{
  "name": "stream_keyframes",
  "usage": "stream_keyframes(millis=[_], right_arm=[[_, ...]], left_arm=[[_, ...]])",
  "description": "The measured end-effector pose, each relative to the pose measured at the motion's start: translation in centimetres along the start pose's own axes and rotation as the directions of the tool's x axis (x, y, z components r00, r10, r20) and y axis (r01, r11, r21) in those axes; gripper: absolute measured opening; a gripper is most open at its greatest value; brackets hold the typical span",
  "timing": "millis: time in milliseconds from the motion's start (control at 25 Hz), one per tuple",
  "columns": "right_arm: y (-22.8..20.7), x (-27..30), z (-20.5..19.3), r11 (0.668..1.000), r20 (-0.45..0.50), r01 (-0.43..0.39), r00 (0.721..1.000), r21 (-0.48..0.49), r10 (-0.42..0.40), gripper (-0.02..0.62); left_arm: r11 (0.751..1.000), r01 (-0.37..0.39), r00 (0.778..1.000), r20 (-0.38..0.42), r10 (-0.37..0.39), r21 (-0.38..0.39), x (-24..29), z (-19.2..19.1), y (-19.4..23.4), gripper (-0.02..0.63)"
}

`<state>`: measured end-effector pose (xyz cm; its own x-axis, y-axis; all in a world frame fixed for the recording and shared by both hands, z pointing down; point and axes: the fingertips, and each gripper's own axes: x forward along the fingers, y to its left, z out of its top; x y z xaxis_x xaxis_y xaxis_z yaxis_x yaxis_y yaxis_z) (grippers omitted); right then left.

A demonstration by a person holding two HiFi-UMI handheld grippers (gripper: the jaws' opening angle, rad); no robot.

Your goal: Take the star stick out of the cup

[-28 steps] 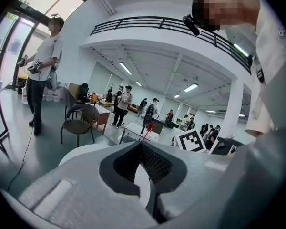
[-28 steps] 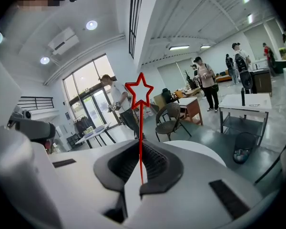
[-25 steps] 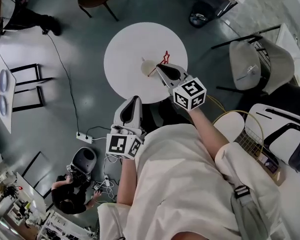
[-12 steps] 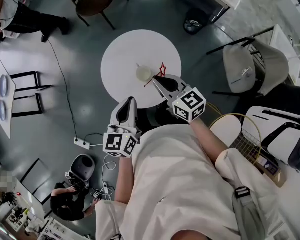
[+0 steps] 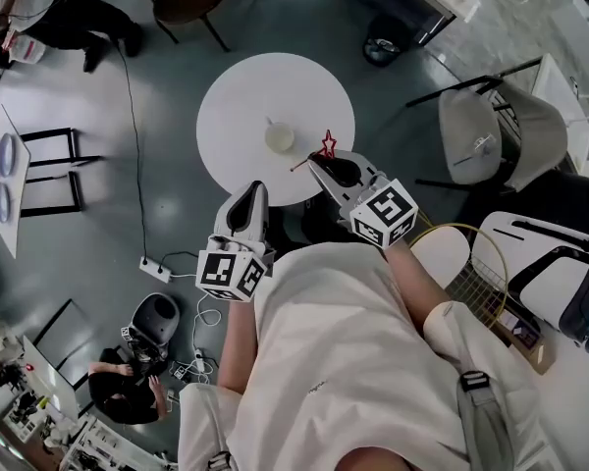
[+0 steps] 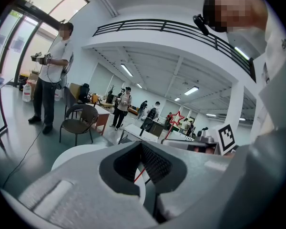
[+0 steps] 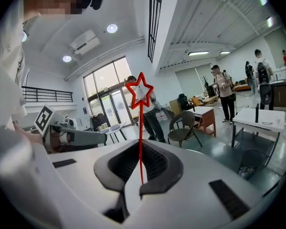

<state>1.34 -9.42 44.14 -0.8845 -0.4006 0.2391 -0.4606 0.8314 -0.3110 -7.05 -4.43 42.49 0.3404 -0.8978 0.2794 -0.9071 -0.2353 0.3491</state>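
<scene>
Star stick (image 7: pixel 141 136): thin red rod topped by a red-outlined star, was upright, clamped in right gripper (image 5: pixel 314 157), clear of cup. Cup (image 5: pixel 279 137): pale, stood upright on round white table (image 5: pixel 234 96).

I could not read any words, numbers or brand names in these views. The only signs I saw were black-and-white square code patterns. Some sat on the left marker cube (image 5: pixel 225 276), the block on the left gripper (image 5: pixel 254 189). Others sat on the right marker cube (image 5: pixel 385 214), the block on the right gripper (image 5: pixel 319 161). They were blocky pictures, not letters.
</scene>
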Motion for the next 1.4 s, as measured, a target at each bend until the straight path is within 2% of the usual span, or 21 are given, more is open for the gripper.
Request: stream_keyframes(millis=[160, 480, 720, 880, 1200, 1400], right_arm=[[-0.1, -0.3, -0.6, 1.0, -0.021, -0.011, 1.0, -0.014, 0.011, 0.023], [1.3, -0.9, -0.5, 0.999, 0.006, 0.039, 0.999, -0.02, -0.039, 0.023], [5.7, -0.9, -1.0, 0.996, 0.014, 0.087, 0.996, -0.013, -0.087, 0.023], [6.4, -0.9, -1.6, 0.993, 0.001, 0.12, 0.993, -0.004, -0.12, 0.023], [12.7, -0.9, -3.2, 0.986, 0.006, 0.158, 0.987, 0.044, -0.159, 0.025], [15.7, -1.1, -3.3, 0.978, 0.028, 0.2, 0.979, 0.051, -0.202, 0.025]], left_arm=[[1.0, 0.004, 1.0, 0.008, -0.004, -0.001, -0.1, 0.4, -0.5, 0.009], [0.998, 0.051, 0.999, -0.01, -0.05, 0.032, -1.5, 0.1, -0.7, 0.009], [0.991, 0.118, 0.993, -0.023, -0.117, 0.07, -5.8, 0.3, -0.1, 0.009], [0.99, 0.13, 0.991, -0.04, -0.128, 0.06, -6.4, -0.4, 0.8, 0.009], [0.983, 0.16, 0.987, -0.043, -0.157, 0.09, -12.0, -1.2, 2.8, 0.009], [0.971, 0.221, 0.975, -0.053, -0.217, 0.089, -14.4, -2.0, 3.2, 0.011]])
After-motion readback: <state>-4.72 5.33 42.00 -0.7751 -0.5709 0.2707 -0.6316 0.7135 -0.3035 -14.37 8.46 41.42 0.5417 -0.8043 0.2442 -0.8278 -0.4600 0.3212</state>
